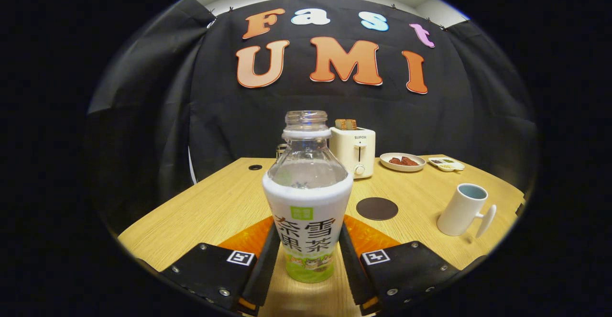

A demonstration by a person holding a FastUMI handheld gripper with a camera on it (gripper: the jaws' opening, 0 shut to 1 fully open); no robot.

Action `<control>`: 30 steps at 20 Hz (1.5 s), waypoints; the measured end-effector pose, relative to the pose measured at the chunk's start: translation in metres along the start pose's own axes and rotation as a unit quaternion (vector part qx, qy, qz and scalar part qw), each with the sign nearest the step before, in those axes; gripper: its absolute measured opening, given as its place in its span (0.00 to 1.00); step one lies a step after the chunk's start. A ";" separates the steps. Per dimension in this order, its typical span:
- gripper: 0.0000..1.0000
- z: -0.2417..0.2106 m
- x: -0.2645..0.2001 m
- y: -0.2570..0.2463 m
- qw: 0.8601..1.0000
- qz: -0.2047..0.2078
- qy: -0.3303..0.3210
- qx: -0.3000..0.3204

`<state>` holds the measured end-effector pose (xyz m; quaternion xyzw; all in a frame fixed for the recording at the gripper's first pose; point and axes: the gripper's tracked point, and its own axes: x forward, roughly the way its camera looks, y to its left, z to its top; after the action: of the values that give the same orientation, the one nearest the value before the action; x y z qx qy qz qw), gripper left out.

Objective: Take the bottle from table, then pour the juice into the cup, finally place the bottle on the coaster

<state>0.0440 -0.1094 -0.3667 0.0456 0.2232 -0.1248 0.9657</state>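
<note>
Between the fingers (pixel 306 259), clenched on its label, stands the uncapped juice bottle (pixel 307 197); tilting it before reaching the cup (pixel 462 210) could spill juice onto the surface (pixel 215 207).

Gripper (pixel 307 255) fingers press both sides of the uncapped juice bottle (pixel 307 202), upright on the wooden table (pixel 215 207); round dark coaster (pixel 377 208) just beyond, right; cup (pixel 462 210) farther right.

On the table: one open bottle (pixel 307 197) between two fingers (pixel 265 259), one cup (pixel 462 210), one coaster (pixel 377 208), one toaster (pixel 354 151), one plate (pixel 402 162), one small tray (pixel 446 164).
</note>
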 end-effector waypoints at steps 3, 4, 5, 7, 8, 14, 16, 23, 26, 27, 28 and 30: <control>0.63 0.001 0.001 -0.002 1.000 0.016 0.006 0.021; 0.61 0.002 0.002 0.001 0.999 0.027 0.011 0.035; 0.60 0.004 0.002 0.004 0.997 0.042 0.014 0.055; 0.58 0.013 0.003 0.008 0.993 0.067 0.011 0.095; 0.58 0.018 0.003 0.008 0.990 0.077 0.010 0.119; 0.58 0.038 -0.003 -0.003 0.956 0.106 0.004 0.274; 0.58 0.042 -0.002 -0.009 0.941 0.112 0.006 0.321; 0.58 0.052 0.010 -0.038 0.891 0.117 0.008 0.440; 0.58 0.056 0.007 -0.061 0.868 0.108 -0.005 0.484; 0.58 0.056 0.011 -0.069 0.861 0.104 -0.009 0.498; 0.58 0.055 0.015 -0.076 0.853 0.099 -0.011 0.512; 0.58 0.051 0.021 -0.088 0.839 0.090 -0.012 0.536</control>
<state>0.0607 -0.2064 -0.3327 0.5748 0.1048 -0.1380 0.7997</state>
